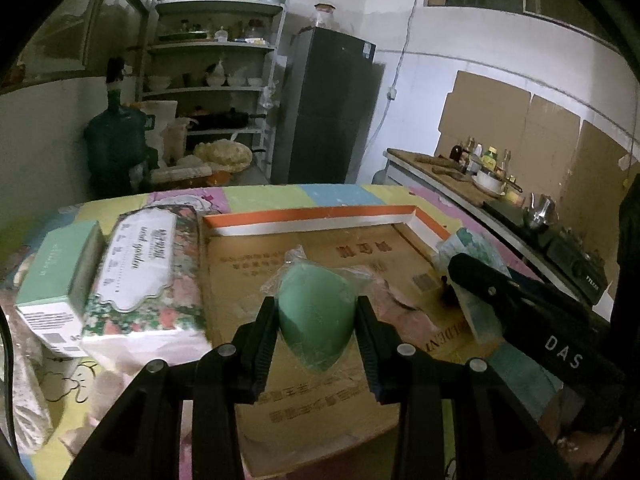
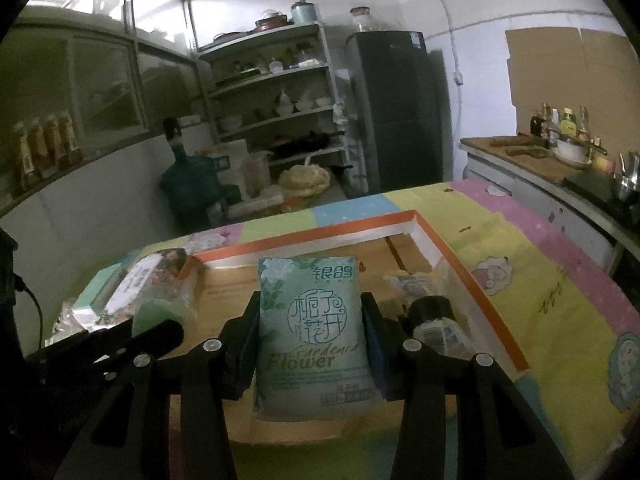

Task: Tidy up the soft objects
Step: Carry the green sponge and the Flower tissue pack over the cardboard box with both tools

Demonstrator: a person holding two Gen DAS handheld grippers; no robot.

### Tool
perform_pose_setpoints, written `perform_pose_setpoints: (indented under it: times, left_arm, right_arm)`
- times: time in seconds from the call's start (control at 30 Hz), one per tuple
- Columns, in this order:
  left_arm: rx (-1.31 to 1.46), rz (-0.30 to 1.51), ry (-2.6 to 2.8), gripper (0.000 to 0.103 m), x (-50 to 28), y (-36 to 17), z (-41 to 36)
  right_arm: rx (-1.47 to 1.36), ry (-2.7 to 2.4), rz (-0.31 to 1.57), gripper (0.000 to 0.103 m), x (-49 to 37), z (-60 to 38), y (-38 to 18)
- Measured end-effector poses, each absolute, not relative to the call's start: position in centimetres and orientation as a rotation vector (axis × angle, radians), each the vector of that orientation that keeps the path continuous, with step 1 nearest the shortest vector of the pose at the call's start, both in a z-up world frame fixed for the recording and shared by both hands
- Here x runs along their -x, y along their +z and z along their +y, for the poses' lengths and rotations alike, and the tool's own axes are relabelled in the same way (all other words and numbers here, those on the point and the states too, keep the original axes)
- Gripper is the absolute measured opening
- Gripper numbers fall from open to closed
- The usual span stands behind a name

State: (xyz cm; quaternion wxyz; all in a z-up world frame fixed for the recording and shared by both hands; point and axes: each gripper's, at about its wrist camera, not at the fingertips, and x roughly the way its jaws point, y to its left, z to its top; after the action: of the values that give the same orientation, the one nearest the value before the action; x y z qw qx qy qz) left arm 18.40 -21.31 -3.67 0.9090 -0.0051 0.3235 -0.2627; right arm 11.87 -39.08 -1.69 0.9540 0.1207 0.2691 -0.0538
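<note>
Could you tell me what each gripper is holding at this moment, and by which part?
The left gripper clamps the wrapped green sponge across its sides. The right gripper clamps the Gardenia tissue pack by its two long side edges, near mid-height.

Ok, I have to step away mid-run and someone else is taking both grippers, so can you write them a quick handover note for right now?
Left claw: shut on the green makeup sponge in its clear wrapper, held over the cardboard tray.
Right claw: shut on the Gardenia Flower tissue pack, also over the tray.
Already in the tray, right side: a dark-capped item in clear wrap; I can't tell what it is.
Still outside, left of the tray on the patterned cloth: the floral tissue pack and the mint green box.
Left to do: set down both held items, then probably deal with the two outside.
</note>
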Motion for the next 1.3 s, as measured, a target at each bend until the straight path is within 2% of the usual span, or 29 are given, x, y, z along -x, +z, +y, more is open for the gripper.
perform_pose_setpoints:
  times: [1.3]
  left_arm:
    - [-0.01, 0.809, -0.553, 0.038, -21.9, -6.5, -24.4]
  right_arm:
    - [-0.255, -0.115, 0.672, 0.047, -16.2, -41.2, -4.6]
